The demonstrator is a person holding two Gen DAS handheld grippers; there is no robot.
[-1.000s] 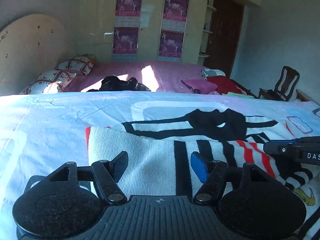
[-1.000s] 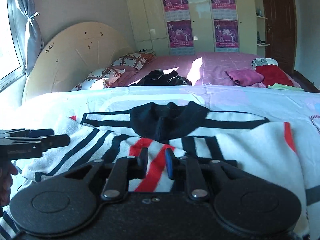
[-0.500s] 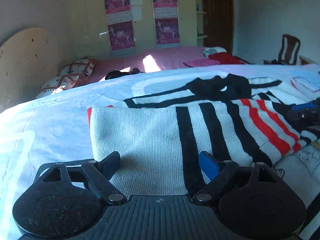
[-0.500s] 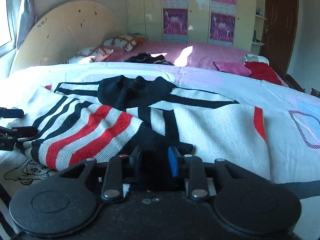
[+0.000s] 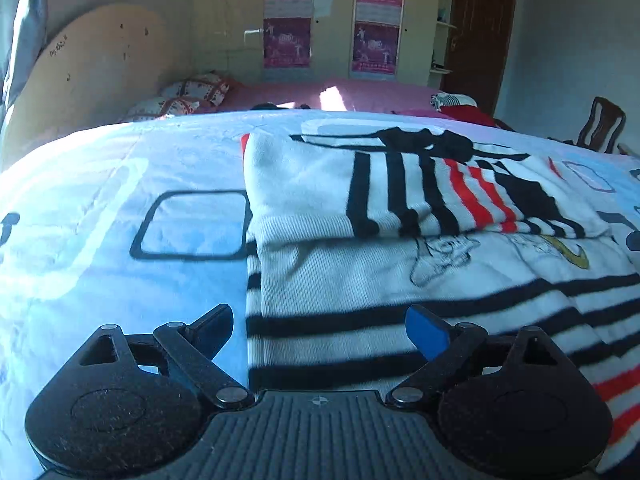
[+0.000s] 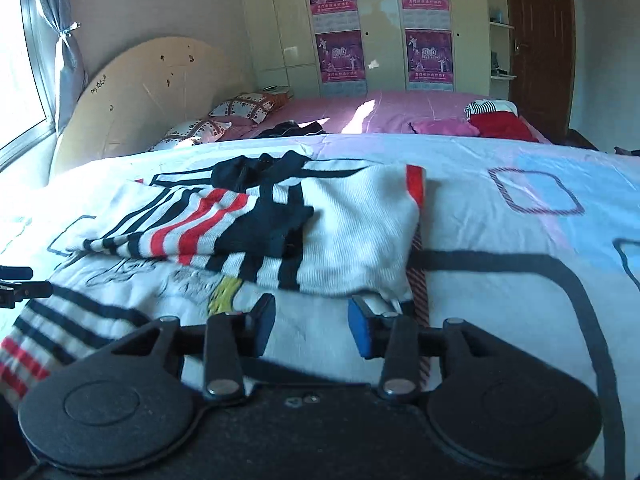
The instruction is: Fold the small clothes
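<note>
A white knit sweater (image 5: 400, 272) with black and red stripes lies flat on the bed sheet (image 5: 120, 208). Both sleeves are folded across its chest. My left gripper (image 5: 320, 328) is open and empty, low over the sweater's lower left edge. In the right wrist view the sweater (image 6: 352, 224) fills the middle, with its folded striped sleeve (image 6: 192, 232) on top. My right gripper (image 6: 312, 320) is open and empty, just short of the sweater's right side. The left gripper's tips (image 6: 16, 284) show at the far left edge.
The light printed sheet (image 6: 520, 264) spreads to both sides of the sweater. Behind it is a pink bed (image 6: 400, 112) with pillows (image 6: 240, 108), dark clothes (image 6: 292, 130) and red and pink clothes (image 6: 496, 124). A wooden chair (image 5: 600, 124) stands at the right.
My right gripper has let go of the sleeve and opened. Both grippers have pulled back toward the sweater's lower part, so more of its body shows. The sleeves now lie folded.
</note>
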